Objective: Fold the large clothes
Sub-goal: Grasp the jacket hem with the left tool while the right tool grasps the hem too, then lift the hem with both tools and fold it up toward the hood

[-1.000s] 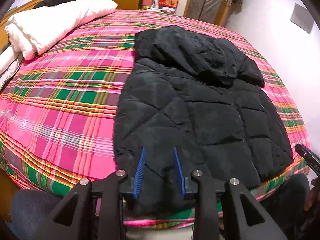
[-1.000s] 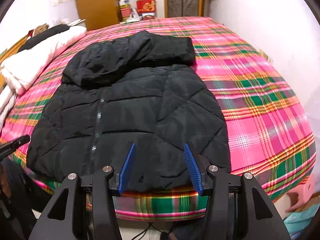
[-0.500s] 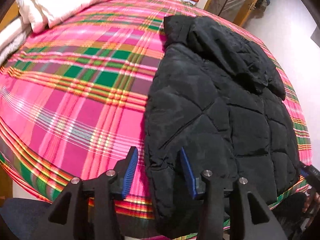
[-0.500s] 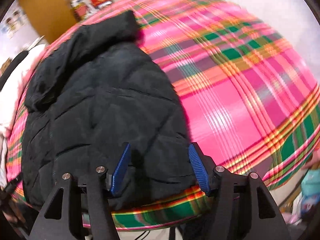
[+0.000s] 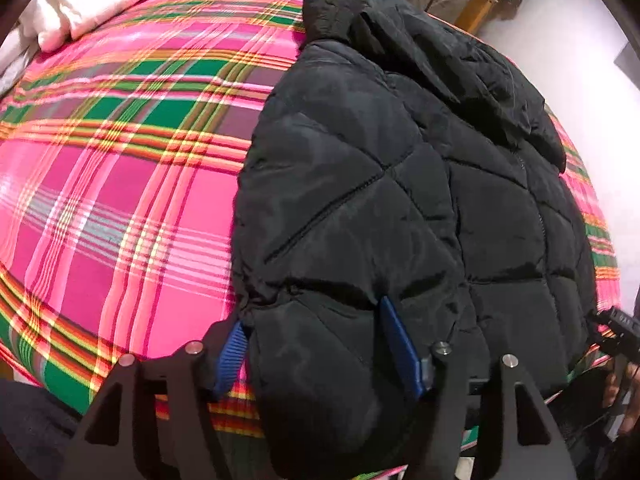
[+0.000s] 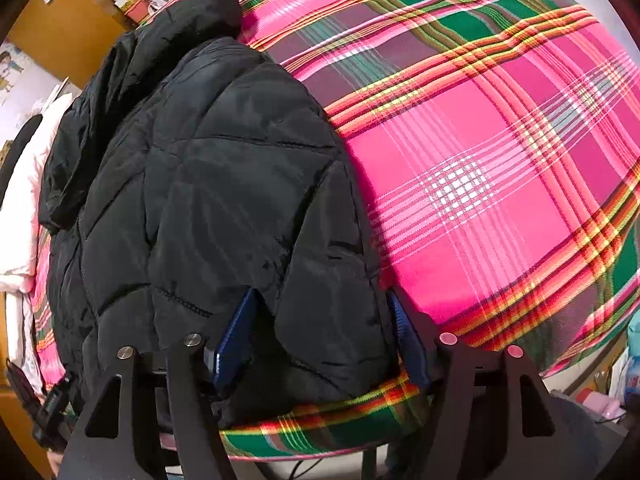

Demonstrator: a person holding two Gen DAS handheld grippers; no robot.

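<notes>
While a black quilted puffer jacket [image 5: 400,184] lies flat on a bed with a pink and green plaid bedspread [image 5: 120,184], the left gripper [image 5: 320,344] straddles the jacket's near left hem corner, its blue fingers [image 5: 400,344] spreading apart. The right gripper [image 6: 320,340] straddles the near right hem corner, fingers [image 6: 232,340] likewise widening around the fabric.

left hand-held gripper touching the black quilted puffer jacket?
Touching. Left wrist view: opening left hand-held gripper straddles black quilted puffer jacket hem, blue pads sunk into fabric.
</notes>
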